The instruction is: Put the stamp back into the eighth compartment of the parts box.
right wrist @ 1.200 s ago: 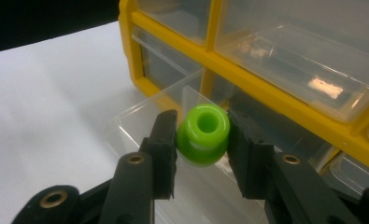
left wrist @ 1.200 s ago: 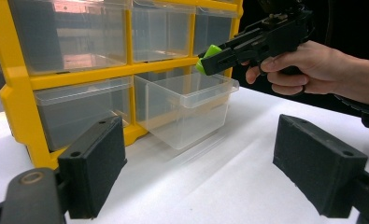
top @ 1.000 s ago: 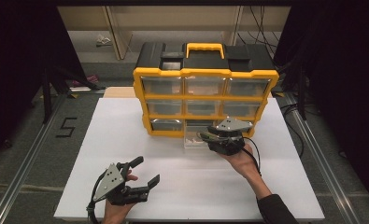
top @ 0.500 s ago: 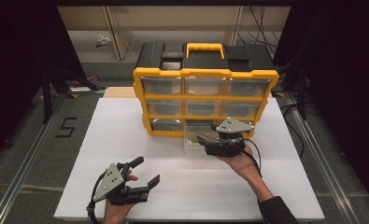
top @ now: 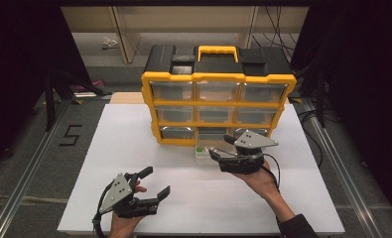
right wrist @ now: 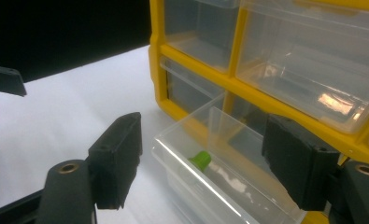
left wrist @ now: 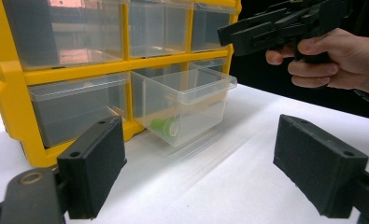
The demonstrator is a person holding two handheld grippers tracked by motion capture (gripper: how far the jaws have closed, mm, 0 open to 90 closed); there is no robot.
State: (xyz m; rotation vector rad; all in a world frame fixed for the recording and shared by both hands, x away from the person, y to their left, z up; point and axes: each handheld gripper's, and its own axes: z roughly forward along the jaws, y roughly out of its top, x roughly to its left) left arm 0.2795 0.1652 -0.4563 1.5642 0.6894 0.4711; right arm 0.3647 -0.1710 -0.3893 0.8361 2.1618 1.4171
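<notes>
1. Our right gripper [top: 218,154] hangs just over the pulled-out clear drawer [top: 207,151], and its jaws have just been opening; they now stand apart with nothing between the pads
2. The drawer, bottom middle of the yellow organizer [top: 218,79], juts toward us, a small green piece [right wrist: 201,161] lying inside
3. Our left gripper [top: 151,182] waits well apart, jaws apart and empty, so the right hand is nearer
</notes>
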